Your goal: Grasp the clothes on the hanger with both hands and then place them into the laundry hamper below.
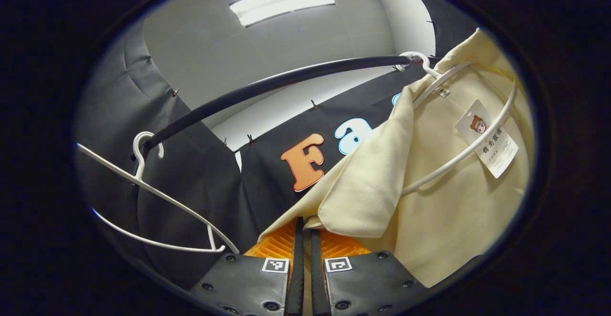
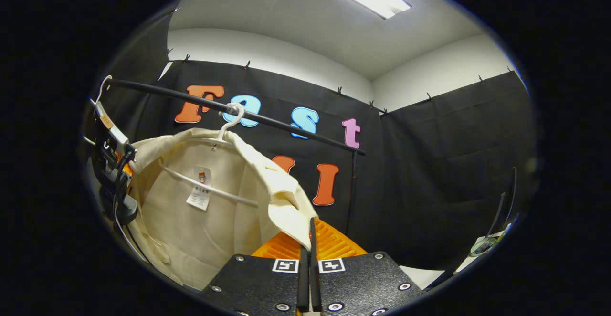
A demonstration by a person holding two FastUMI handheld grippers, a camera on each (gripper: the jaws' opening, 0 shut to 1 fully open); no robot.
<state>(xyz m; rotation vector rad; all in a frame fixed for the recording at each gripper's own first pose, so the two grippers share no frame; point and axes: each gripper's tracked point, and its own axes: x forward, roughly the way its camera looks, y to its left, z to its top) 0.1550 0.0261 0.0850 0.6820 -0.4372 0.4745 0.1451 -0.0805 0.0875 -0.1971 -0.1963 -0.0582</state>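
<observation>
Cream shirt [image 1: 458, 201] hangs on white hanger [image 1: 458, 158] hooked over black rail [image 1: 267, 84]. Left gripper [image 1: 304, 230] pinches shirt's front edge, fingers pressed together on cloth. Right gripper [image 2: 310, 235] pinches opposite edge [image 2: 286, 201], fingers likewise closed on cloth. Spare hanger [image 1: 157, 196] hangs farther along rail.

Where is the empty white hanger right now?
In the left gripper view the empty white hanger hangs at the left end of the black rail, well apart from the cream garment, which hangs on its own hanger at the rail's right end.

Black rail [image 1: 267, 84] bearing two hangers [image 1: 157, 196]
</observation>
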